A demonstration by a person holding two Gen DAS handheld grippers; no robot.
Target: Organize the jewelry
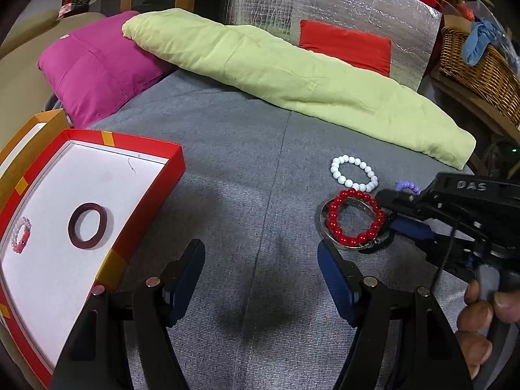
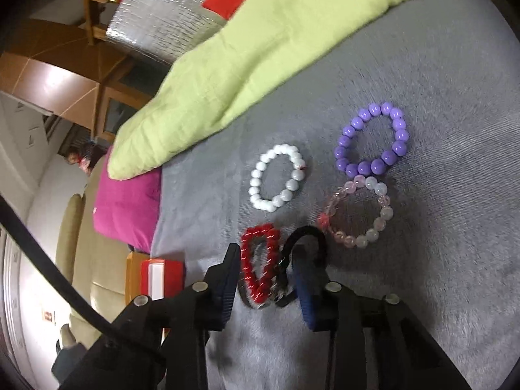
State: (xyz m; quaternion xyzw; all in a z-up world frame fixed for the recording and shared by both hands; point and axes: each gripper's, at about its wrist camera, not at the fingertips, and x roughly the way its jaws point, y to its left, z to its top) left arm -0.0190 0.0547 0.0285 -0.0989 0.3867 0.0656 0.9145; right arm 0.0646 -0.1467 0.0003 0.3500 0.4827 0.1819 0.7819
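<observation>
At the far left the red box (image 1: 148,143) lies open on the grey bed cover (image 1: 243,149), already holding a dark maroon bangle (image 1: 87,226) and a pale pink-and-clear bead bracelet (image 1: 20,234). The left gripper (image 1: 260,269) hovers beside it over bare cover, its fingers spread wide and empty. Further right the loose pieces lie close together: the white bead bracelet (image 2: 276,182), the purple bead bracelet (image 2: 373,139), a pink crystal bracelet (image 2: 357,214), and the red bead bracelet (image 2: 260,263) lying on a silver bangle (image 1: 325,227). The right gripper (image 2: 265,269) has its fingers narrowed around the red beads, though I cannot tell whether the pads press them yet. A black ring (image 2: 305,240) lies against its right finger. The risk, as I judge it, is catching the silver bangle or the black ring along with the red beads, so something drops on the way over, or the round beads rolling out of a shallow pinch.
</observation>
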